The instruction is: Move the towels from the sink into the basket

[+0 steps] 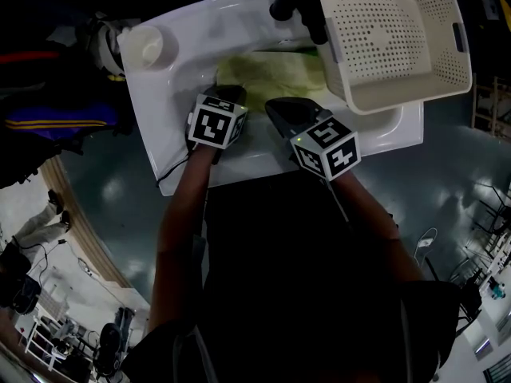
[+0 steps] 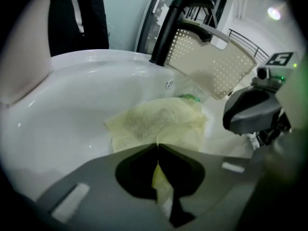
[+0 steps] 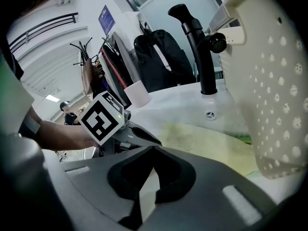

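**Yellow towel pinched, lift not yet made**

Yellow cloth shows between the jaws of the left gripper (image 2: 158,148). They are clenched on a fold at the near edge of the towel (image 2: 154,121), and a strip of it runs down through the gap behind the tips. The rest of the towel lies spread in the bowl of the sink (image 1: 160,118), in front of the black tap (image 2: 166,32). So the step in hand looks like the grasp of the first towel, with the carry yet to come.

The right gripper (image 3: 154,149) hangs just beside the left one, over the near side of the basin. Its jaws are drawn together and I see nothing caught in them, only pale sink through the opening.

The next move, as I judge it, calls for a lift clear of the basin and a swing to the right and away — high enough to pass the rim of the basket (image 1: 375,30). The pinch is on an edge, so the cloth will likely hang and trail.

- The basket is perforated and cream. It is propped at the sink's far right beside the tap, tilted, with its near side overhanging the basin. The head view shows nothing in it.
- The sink holds the yellow towel. A green scrap (image 2: 190,97) peeks out at its far edge, and whether that is a second towel I cannot tell.
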`<move>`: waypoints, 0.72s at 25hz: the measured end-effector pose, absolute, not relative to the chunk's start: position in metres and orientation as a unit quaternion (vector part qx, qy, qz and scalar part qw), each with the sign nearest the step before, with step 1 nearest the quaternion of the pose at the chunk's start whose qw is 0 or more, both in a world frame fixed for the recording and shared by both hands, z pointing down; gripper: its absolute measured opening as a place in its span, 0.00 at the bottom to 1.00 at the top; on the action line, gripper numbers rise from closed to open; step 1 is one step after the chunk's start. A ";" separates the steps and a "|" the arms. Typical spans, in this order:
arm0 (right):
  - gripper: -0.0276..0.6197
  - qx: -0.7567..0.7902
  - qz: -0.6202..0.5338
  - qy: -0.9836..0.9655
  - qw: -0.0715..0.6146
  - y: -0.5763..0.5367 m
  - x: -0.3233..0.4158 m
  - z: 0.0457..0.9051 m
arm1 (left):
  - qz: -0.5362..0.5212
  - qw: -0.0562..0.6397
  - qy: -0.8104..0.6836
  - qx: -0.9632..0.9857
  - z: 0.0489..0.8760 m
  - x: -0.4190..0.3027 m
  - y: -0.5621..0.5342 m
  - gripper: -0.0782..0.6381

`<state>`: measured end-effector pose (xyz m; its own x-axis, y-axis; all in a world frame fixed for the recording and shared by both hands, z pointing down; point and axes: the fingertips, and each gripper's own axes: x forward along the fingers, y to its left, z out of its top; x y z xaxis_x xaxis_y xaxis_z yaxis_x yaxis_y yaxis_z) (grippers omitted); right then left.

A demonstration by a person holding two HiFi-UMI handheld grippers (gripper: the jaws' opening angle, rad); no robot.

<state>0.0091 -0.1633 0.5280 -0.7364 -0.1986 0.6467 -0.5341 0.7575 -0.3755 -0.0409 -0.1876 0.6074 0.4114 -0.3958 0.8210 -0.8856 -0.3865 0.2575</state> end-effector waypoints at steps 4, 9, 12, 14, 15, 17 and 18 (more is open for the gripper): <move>0.04 0.210 0.280 -0.889 0.297 -0.165 0.010 0.526 | 0.293 0.392 -0.415 0.767 0.595 -0.038 -0.185 0.12; 0.04 0.216 0.279 -0.888 0.295 -0.166 0.012 0.523 | 0.261 0.395 -0.424 0.772 0.581 -0.041 -0.186 0.12; 0.04 0.219 0.278 -0.888 0.293 -0.167 0.011 0.524 | 0.242 0.394 -0.432 0.774 0.573 -0.044 -0.186 0.12; 0.04 0.220 0.276 -0.889 0.292 -0.166 0.010 0.523 | 0.227 0.394 -0.438 0.775 0.566 -0.047 -0.185 0.12; 0.04 0.220 0.276 -0.890 0.291 -0.164 0.010 0.521 | 0.219 0.395 -0.440 0.776 0.562 -0.047 -0.185 0.12; 0.04 0.220 0.274 -0.891 0.289 -0.162 0.011 0.517 | 0.202 0.395 -0.443 0.779 0.550 -0.047 -0.183 0.12; 0.04 0.221 0.273 -0.891 0.287 -0.160 0.011 0.515 | 0.194 0.394 -0.444 0.781 0.544 -0.047 -0.183 0.12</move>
